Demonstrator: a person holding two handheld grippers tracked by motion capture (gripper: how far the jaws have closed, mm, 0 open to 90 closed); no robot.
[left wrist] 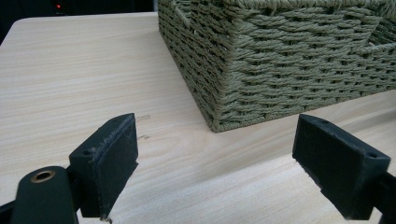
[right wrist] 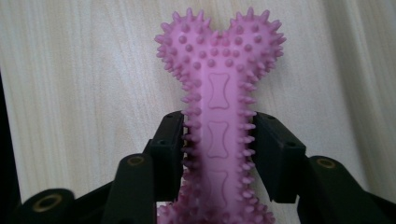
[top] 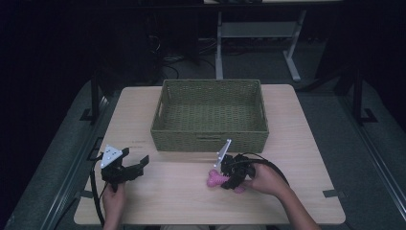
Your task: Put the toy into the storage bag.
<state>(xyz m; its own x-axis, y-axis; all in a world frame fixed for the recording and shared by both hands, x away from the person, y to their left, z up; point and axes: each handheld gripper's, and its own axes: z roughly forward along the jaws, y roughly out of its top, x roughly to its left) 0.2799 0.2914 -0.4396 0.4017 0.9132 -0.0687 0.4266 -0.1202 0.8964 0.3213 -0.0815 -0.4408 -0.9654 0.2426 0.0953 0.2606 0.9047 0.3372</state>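
Observation:
A pink spiky bone-shaped toy [right wrist: 218, 93] lies along the wooden table, its shaft clamped between the black jaws of my right gripper [right wrist: 218, 140]. From above, the pink toy [top: 216, 178] pokes out left of the right gripper [top: 229, 178] near the table's front, below the basket. My left gripper [top: 136, 164] sits at the front left, jaws wide apart and empty. In the left gripper view the left gripper [left wrist: 217, 158] faces the corner of the woven green basket [left wrist: 280, 70].
The woven green basket [top: 209, 139] stands at the middle back of the light wooden table [top: 182, 201], nothing visible inside it. Dark floor and metal desk legs [top: 292, 62] lie beyond the far edge.

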